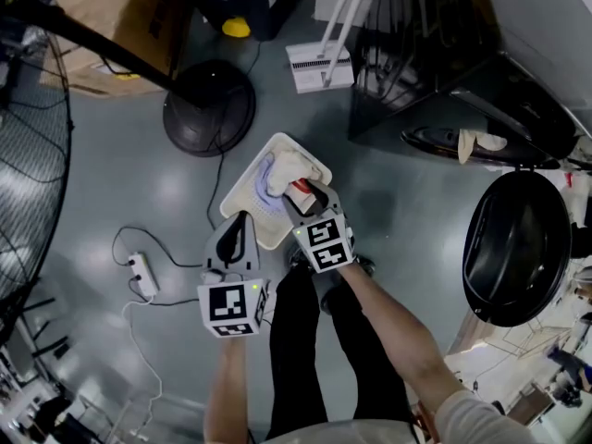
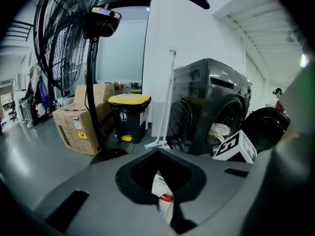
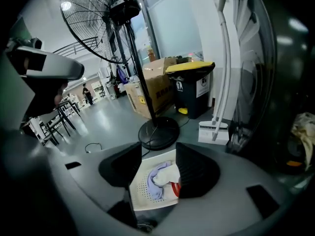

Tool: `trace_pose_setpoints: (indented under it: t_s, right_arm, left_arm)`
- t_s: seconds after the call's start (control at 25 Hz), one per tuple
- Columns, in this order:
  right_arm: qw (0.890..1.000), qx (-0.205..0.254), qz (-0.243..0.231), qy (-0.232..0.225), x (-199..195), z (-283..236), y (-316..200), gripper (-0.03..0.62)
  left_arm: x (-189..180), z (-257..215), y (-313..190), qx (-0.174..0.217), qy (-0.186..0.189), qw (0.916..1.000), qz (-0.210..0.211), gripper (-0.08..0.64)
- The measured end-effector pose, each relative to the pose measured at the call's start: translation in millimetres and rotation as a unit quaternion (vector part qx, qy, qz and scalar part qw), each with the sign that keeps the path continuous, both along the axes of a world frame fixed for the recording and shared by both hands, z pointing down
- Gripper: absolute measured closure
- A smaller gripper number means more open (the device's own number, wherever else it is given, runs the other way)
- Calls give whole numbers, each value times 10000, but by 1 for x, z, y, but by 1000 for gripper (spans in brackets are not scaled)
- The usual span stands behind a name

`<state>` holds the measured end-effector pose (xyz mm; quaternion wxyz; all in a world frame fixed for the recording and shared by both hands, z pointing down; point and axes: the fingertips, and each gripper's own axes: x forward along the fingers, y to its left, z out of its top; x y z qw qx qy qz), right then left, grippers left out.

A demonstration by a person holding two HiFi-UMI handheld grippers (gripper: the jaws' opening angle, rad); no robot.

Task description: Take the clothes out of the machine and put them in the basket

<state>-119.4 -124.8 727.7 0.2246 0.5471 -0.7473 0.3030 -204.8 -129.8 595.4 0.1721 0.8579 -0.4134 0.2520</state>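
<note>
A white basket (image 1: 242,194) (image 3: 140,191) lies on the grey floor with a lavender cloth (image 1: 268,179) (image 3: 156,179), a white cloth (image 1: 294,165) and a red-marked piece (image 1: 301,189) in it. My right gripper (image 1: 306,193) (image 3: 159,149) hovers over the basket's near right side, open, nothing between its jaws. My left gripper (image 1: 242,220) (image 2: 158,154) is shut and empty, pointing at the basket's near left edge. The dark washing machine (image 1: 435,91) (image 2: 211,102) stands to the right with its round door (image 1: 513,248) swung open. A cream cloth (image 1: 481,141) (image 2: 220,131) hangs at the drum mouth.
A standing fan's round base (image 1: 208,107) is just beyond the basket. A white broom head (image 1: 319,66) leans by the machine. A power strip (image 1: 141,274) with its cable lies to the left. A cardboard box (image 2: 78,124) and a yellow-lidded bin (image 2: 129,114) stand further back.
</note>
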Motion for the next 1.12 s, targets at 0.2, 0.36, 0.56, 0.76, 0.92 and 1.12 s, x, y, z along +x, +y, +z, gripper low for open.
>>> trace_pose_setpoints:
  t_s: [0.2, 0.36, 0.56, 0.76, 0.92, 1.12]
  right_arm:
    - [9989, 84, 451, 77, 35, -13, 10, 554]
    - [9978, 131, 647, 31, 63, -23, 24, 566]
    - [9939, 243, 1066, 103, 112, -39, 48, 566]
    - [9850, 450, 1646, 255, 172, -62, 79, 566]
    - [9744, 572, 2136, 414, 225, -76, 110, 566]
    - [9555, 574, 2841, 540, 288, -79, 150, 566]
  left_arm:
    - [28, 0, 9, -49, 1, 9996, 274, 541]
    - [57, -2, 13, -14, 80, 9987, 500, 541]
    - [102, -4, 28, -8, 136, 9957, 919, 541]
    - [158, -4, 48, -67, 183, 9901, 1392, 541]
    - [210, -4, 68, -74, 255, 9822, 1860, 541]
    - [270, -3, 90, -78, 293, 9689, 2458, 541]
